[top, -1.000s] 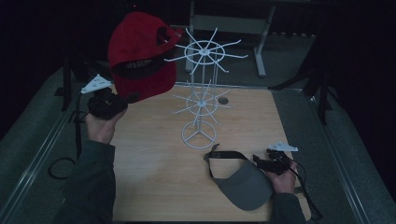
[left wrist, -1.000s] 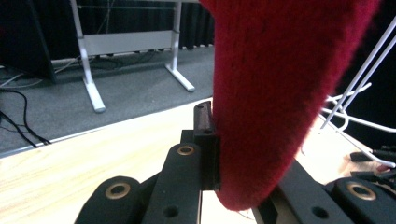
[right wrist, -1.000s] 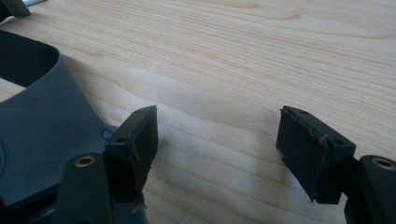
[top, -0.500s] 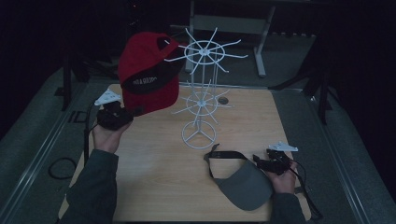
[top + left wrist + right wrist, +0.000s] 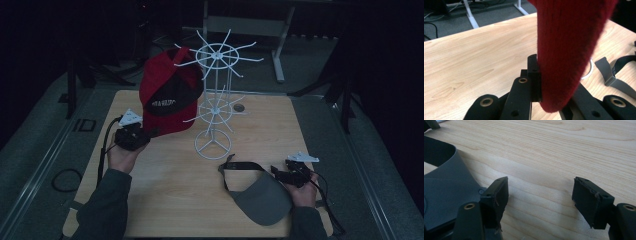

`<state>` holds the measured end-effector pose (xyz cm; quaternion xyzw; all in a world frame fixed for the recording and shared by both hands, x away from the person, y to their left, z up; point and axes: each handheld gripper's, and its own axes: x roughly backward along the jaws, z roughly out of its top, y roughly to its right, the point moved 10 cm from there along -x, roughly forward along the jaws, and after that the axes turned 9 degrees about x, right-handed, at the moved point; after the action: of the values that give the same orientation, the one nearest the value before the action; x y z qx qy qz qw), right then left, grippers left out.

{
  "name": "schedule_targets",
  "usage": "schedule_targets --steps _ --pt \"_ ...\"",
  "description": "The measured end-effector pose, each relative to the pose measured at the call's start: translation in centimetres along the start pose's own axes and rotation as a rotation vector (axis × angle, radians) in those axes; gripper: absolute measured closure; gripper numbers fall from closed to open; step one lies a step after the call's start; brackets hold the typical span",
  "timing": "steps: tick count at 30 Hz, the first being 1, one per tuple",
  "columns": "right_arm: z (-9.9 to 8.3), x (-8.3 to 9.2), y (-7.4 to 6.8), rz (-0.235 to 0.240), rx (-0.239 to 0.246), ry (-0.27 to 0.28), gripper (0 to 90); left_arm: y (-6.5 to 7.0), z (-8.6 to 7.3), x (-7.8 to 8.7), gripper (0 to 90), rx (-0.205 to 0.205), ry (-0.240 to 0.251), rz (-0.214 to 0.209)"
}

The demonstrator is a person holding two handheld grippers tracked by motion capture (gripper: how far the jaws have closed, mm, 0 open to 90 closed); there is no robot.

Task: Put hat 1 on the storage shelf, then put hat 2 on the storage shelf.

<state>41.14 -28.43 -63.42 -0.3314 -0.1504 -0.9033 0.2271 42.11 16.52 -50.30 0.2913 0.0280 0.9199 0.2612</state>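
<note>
A red cap (image 5: 169, 98) with a black front panel hangs tilted beside the white wire rack (image 5: 216, 107), touching its left prongs. My left gripper (image 5: 149, 133) is shut on the red cap's brim; in the left gripper view the red fabric (image 5: 566, 50) is pinched between the jaws (image 5: 549, 85). A grey visor (image 5: 260, 194) lies on the table at the front right. My right gripper (image 5: 278, 173) rests at the visor's right edge, open. In the right gripper view (image 5: 540, 195) bare wood lies between the jaws and the visor (image 5: 446, 185) is beside the left one.
The wooden table (image 5: 165, 195) has bare room at the front left. The rack's round base (image 5: 213, 146) stands mid-table, with a small hole (image 5: 238, 107) in the tabletop behind it. The visor's black strap (image 5: 614, 72) lies near the base. Dark floor and desk legs (image 5: 278, 55) surround the table.
My left hand has come down and to the right with the red cap, bringing it against the rack. The right hand and the visor have stayed where they were.
</note>
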Motion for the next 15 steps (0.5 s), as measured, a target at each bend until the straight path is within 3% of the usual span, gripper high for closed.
schedule_targets --steps 11,15 --pt "0.0 0.0 0.0 0.001 0.003 0.0 29.3 -0.6 0.0 1.3 63.8 0.023 0.044 0.016" --pt "0.0 0.0 -0.1 0.002 -0.002 -0.002 29.3 -1.2 -0.6 2.0 60.5 0.034 0.05 0.031"
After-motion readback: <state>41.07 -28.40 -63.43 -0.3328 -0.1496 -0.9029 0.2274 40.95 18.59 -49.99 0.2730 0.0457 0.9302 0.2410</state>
